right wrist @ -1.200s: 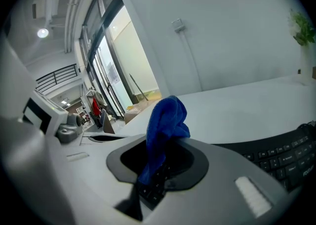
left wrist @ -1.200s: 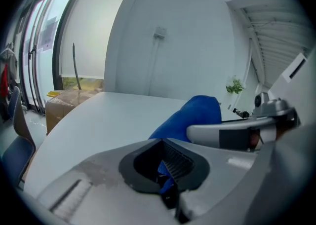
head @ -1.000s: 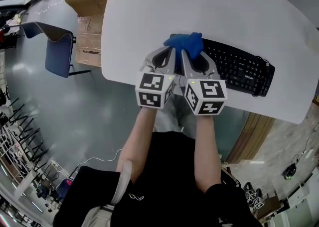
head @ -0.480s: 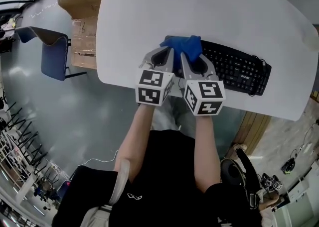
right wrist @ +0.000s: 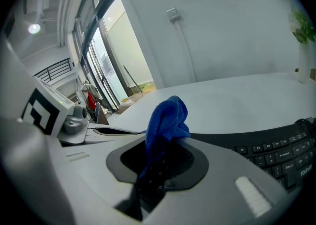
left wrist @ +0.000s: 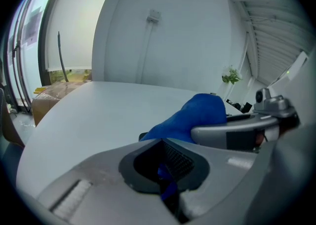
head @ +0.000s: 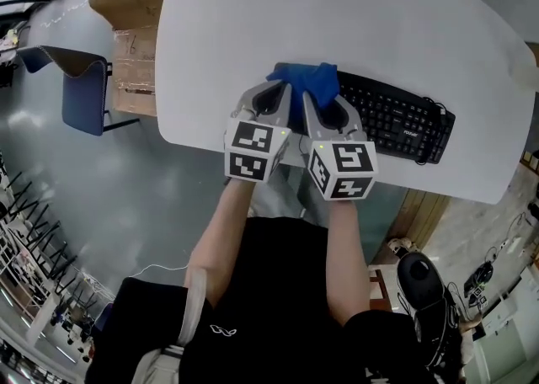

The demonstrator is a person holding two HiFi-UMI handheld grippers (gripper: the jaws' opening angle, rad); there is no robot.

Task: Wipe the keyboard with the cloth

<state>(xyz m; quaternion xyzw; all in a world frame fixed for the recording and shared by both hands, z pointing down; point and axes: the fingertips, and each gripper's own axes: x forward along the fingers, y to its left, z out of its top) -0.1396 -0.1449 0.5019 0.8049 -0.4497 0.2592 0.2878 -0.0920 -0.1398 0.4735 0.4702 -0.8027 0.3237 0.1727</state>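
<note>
- Left gripper point(head: 276, 94) and right gripper point(head: 324, 98), head view: side by side, blue cloth point(head: 306, 77) bunched just ahead on the keyboard point(head: 396, 117), which runs off rightward along the bench point(head: 337, 12).
- Left gripper view: jaws pinched shut on a cloth fold.
- Right gripper view: jaws clamped on cloth; most keys lie uncovered to its right, so most wiping probably remains.

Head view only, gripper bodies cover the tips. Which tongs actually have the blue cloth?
Observer: Left gripper view shows the left tongs shut on a fold of the blue fabric cloth.
Operator: And the right?
Observer: Right gripper view shows the right tongs shut on it too, with cloth pinched between them.
Operator: Flat or bunched?
Observer: Bunched. In the right gripper view it stands in a lump above the tips of the right tongs.
</note>
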